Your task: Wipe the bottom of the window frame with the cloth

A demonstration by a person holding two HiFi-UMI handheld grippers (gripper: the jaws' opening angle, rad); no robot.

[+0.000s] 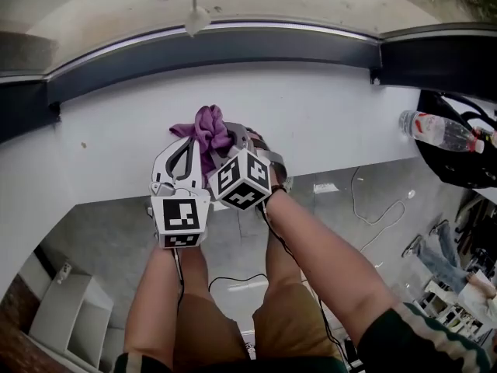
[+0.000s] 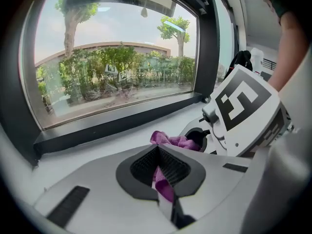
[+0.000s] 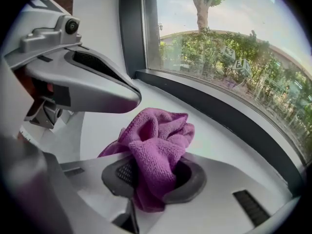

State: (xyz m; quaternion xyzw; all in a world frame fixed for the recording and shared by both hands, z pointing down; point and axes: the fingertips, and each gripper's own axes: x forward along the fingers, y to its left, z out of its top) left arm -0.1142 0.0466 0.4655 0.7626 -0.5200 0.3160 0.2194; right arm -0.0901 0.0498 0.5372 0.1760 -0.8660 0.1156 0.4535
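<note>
A crumpled purple cloth (image 1: 208,130) is held just above the white windowsill (image 1: 334,115), below the dark bottom rail of the window frame (image 1: 233,49). Both grippers hold it, side by side. My left gripper (image 1: 189,144) is shut, with a fold of the cloth (image 2: 165,189) pinched between its pads. Touching it on the right, my right gripper (image 1: 233,140) is shut on the bunched cloth (image 3: 156,145), which bulges out over its jaws. The frame rail (image 2: 122,123) runs just beyond the cloth, and in the right gripper view the rail (image 3: 229,116) slants away to the right.
A plastic water bottle (image 1: 439,130) lies by a black bag (image 1: 458,165) at the right end of the sill. A blind cord pull (image 1: 196,18) hangs before the glass. Below are cables (image 1: 365,208) on the floor and a white box (image 1: 70,309).
</note>
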